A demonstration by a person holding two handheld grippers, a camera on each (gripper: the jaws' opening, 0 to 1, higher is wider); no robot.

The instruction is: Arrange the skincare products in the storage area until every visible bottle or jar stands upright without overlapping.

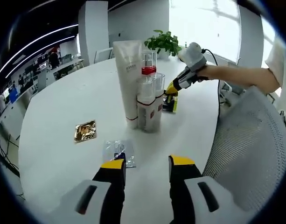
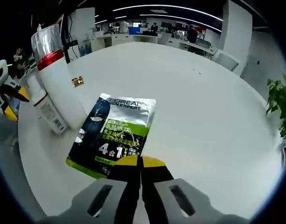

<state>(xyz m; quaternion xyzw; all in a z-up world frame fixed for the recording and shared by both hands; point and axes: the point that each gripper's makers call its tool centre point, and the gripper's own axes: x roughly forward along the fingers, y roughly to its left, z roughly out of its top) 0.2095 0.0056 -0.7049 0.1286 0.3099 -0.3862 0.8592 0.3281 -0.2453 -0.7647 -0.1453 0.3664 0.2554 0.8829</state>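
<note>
A tall white tube [image 1: 128, 79] stands upright mid-table. Tight against its right side stand a white bottle with a red band and clear cap [image 1: 149, 65] and two clear-capped bottles [image 1: 149, 105]. My right gripper [image 1: 172, 88] reaches in behind them, shut on the near corner of a dark and green L'Oreal packet [image 2: 115, 133] that rests on the table. In the right gripper view its jaws [image 2: 141, 162] meet at that corner, with the red-banded bottle [image 2: 53, 70] just left of the packet. My left gripper [image 1: 147, 163] hangs open over the near table, holding nothing.
A small clear sachet [image 1: 118, 151] lies just ahead of my left jaw, and a gold sachet [image 1: 85, 130] lies further left. A grey mesh chair [image 1: 247, 144] stands at the table's right edge. A potted plant [image 1: 163, 42] sits at the far side.
</note>
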